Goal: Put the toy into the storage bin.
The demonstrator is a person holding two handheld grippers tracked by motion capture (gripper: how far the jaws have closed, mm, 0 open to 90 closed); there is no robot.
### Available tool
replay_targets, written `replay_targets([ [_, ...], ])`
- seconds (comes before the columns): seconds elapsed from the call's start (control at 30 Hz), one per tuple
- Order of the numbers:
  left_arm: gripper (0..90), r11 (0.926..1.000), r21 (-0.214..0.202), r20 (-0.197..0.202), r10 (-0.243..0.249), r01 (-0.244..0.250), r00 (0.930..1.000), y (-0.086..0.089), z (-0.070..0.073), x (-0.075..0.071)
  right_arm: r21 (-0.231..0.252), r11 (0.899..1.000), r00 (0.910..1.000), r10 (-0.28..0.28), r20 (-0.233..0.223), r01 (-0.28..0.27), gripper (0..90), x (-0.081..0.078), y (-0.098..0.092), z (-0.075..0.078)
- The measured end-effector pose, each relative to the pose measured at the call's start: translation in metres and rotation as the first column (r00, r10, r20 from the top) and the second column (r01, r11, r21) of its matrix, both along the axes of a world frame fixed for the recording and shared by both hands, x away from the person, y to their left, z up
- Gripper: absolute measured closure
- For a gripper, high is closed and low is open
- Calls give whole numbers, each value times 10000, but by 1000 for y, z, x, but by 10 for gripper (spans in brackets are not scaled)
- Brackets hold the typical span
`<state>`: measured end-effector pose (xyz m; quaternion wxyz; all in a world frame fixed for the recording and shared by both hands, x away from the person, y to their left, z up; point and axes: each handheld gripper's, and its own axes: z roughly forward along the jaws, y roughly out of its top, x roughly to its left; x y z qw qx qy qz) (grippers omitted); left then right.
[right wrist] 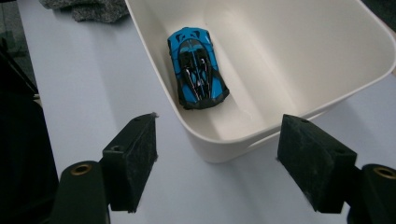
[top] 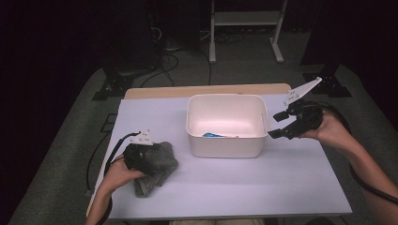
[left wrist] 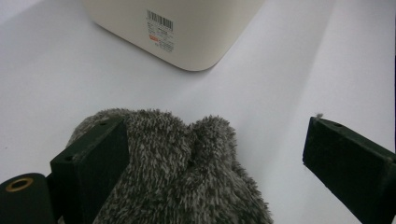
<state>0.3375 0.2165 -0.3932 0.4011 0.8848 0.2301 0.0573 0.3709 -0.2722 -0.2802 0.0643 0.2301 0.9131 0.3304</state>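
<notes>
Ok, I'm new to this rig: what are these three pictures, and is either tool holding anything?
A person holds a two-jaw gripper in each hand. The high view looks down on the table; the other two look along each gripper's own jaws. The left gripper sits open over a grey fuzzy cloth, one jaw against it, not clamped. The right gripper is open and empty beside the white bin, which holds a blue toy car.
</notes>
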Motion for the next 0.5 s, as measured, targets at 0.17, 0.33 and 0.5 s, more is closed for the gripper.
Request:
replay_targets([
  [0.17,64,10000,49,26,-23,23,10000,-1,-1,0,121,9998,9999,-127,-59,128,271,-6,-8,-7],
  [0.33,64,9999,128,-7,-43,43,10000,-1,-2,0,312,9991,9996,-266,-139,270,269,-10,-16,-16],
  [0.5,64,9999,118,-12,-29,29,10000,0,-2,0,382,9983,9986,-423,-302,434,266,-13,-25,-27],
])
